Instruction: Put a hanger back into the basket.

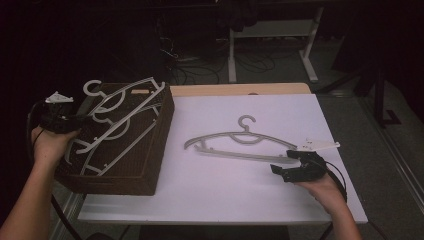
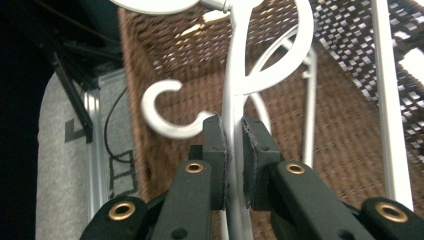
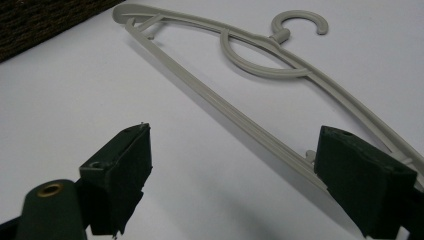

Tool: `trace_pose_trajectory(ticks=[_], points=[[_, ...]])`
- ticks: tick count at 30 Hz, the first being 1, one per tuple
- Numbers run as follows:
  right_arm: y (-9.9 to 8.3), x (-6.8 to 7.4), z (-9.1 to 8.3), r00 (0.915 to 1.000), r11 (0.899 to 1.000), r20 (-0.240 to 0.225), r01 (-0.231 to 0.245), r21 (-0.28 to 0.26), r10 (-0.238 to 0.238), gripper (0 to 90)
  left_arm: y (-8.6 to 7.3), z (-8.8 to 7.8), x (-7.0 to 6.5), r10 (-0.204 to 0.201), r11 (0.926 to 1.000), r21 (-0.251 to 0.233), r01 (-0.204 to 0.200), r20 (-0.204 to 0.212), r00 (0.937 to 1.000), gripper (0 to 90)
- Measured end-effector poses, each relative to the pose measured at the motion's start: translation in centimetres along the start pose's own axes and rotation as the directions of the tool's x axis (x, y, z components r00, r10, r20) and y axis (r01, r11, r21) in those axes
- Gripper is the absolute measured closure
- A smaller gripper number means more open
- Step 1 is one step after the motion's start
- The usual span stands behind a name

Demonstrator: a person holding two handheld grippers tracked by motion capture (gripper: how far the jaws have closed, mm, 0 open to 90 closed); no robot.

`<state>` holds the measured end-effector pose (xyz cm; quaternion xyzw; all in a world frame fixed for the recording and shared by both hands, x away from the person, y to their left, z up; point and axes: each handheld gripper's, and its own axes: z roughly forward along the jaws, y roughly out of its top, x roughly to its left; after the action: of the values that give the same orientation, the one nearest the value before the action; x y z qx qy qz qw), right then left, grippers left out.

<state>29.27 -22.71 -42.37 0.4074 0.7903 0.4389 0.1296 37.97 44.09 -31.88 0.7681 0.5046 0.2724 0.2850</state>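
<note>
The left tool point(image 2: 234, 145) is pinching the thin bar of a white plastic hanger point(image 2: 235, 75), with both black pads pressed tight on it. That hanger lies on top of other white hangers point(image 1: 120, 125) in a dark brown woven basket point(image 1: 150, 150), which sits at the left side of the white desk point(image 1: 225, 190). The right tool point(image 3: 232, 165) rests low at the right side of the desk with its jaws spread wide. A grey plastic hanger point(image 3: 240, 60) lies flat on the desk, and 1 end of it is just beside the right tool's far jaw.
</note>
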Motion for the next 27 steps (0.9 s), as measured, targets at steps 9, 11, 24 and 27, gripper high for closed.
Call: trace_pose_trajectory(ticks=[9, 11, 24, 27], points=[[0.2, 0.0, 0.2, 1.0, 1.0, -0.002, 0.003, 0.005, -0.003, 15.0, -1.1, 1.2, 0.0, -0.022, 0.9995, 0.021, 0.022, 0.042, 0.9989, 68.6], [0.2, 0.1, 0.1, 1.0, 1.0, -0.002, 0.004, 0.006, -0.004, 15.0, -1.0, 1.0, 0.0, -0.033, 0.9994, 0.006, 0.033, 0.044, 0.9985, 63.1], [0.3, 0.0, 0.1, 1.0, 1.0, -0.003, 0.007, 0.006, -0.007, 15.0, 1.8, -0.5, -5.2, 0.004, 0.9903, -0.135, 0.032, 0.262, 0.965, 37.8], [0.4, 0.0, 0.0, 1.0, 1.0, 0.0, 0.004, 0.001, -0.004, 15.0, 3.0, -0.6, -7.1, 0.03, 0.9854, -0.168, 0.026, 0.324, 0.9457, 34.1]])
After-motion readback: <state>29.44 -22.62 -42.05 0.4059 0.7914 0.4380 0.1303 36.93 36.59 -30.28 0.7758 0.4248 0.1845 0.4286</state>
